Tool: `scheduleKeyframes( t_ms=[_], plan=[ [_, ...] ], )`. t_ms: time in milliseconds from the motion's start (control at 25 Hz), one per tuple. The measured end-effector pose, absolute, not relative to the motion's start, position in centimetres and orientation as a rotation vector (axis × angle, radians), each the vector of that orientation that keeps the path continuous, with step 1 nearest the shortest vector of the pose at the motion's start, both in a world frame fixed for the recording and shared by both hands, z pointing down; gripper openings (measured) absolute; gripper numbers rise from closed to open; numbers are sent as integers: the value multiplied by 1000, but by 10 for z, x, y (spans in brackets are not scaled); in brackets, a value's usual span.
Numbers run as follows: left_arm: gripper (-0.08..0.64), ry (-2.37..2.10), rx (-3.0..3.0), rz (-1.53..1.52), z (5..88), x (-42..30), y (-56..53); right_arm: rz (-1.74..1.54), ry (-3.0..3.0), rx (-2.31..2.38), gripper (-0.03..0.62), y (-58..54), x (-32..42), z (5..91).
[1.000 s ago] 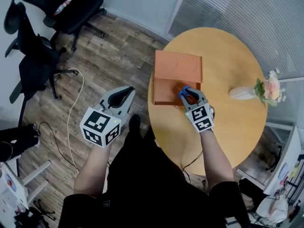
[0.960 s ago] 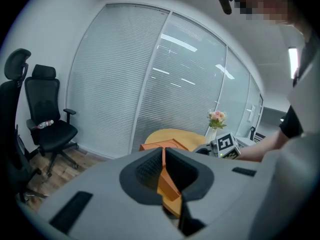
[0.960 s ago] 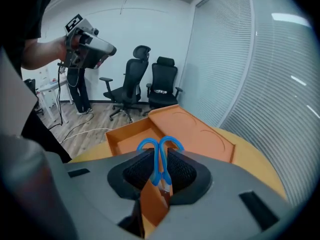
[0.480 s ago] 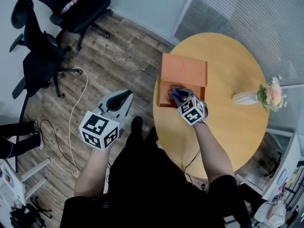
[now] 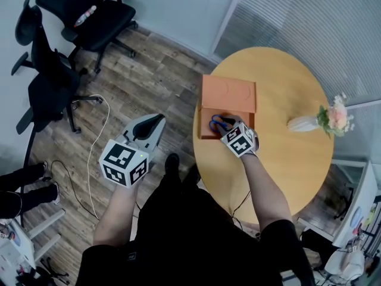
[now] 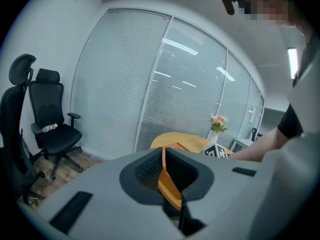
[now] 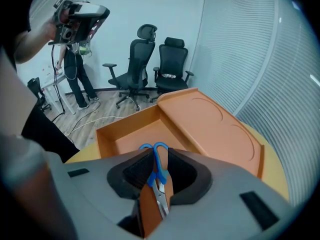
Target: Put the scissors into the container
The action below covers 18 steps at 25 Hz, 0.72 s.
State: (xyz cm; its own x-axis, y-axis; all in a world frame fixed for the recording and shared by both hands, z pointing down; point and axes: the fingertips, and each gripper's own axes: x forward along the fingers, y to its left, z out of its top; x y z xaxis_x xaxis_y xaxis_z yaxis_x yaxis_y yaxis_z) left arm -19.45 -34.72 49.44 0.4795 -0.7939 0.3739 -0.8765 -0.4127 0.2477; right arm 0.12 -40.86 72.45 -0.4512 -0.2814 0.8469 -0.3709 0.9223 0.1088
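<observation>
The blue-handled scissors [image 7: 158, 170] are clamped between the jaws of my right gripper [image 7: 156, 178], handles forward and blades pointing back. In the head view my right gripper [image 5: 227, 127] hangs over the front of the orange container [image 5: 206, 131], and the scissors' handles [image 5: 216, 123] are above its open tray. The container's lid [image 5: 230, 93] lies folded back behind the tray, and the right gripper view shows the tray wall [image 7: 116, 130] as well. My left gripper [image 5: 152, 124] is off the table, over the wooden floor, with its jaws together and nothing in them [image 6: 168, 178].
The container sits on a round wooden table [image 5: 286, 159]. A white vase of flowers [image 5: 328, 115] lies at the table's right. Black office chairs [image 5: 89, 11] stand on the floor at the far left, with a white cable [image 5: 99, 130] nearby. A person's legs [image 5: 18, 186] show at the lower left.
My right gripper has carried the scissors leftward from the tray's right side to over its open middle. The left gripper has stayed about where it was.
</observation>
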Motion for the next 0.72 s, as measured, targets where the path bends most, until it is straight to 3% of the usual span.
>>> scheduleKeyframes(
  t_ms=[400, 720],
  plan=[
    [28, -1286, 2453, 285, 478, -192, -367, 65, -2145, 719, 98, -415, 24, 624],
    [28, -1099, 2654, 276, 446, -134, -401, 40, -2248, 1092, 75, -427, 76, 519]
  ],
)
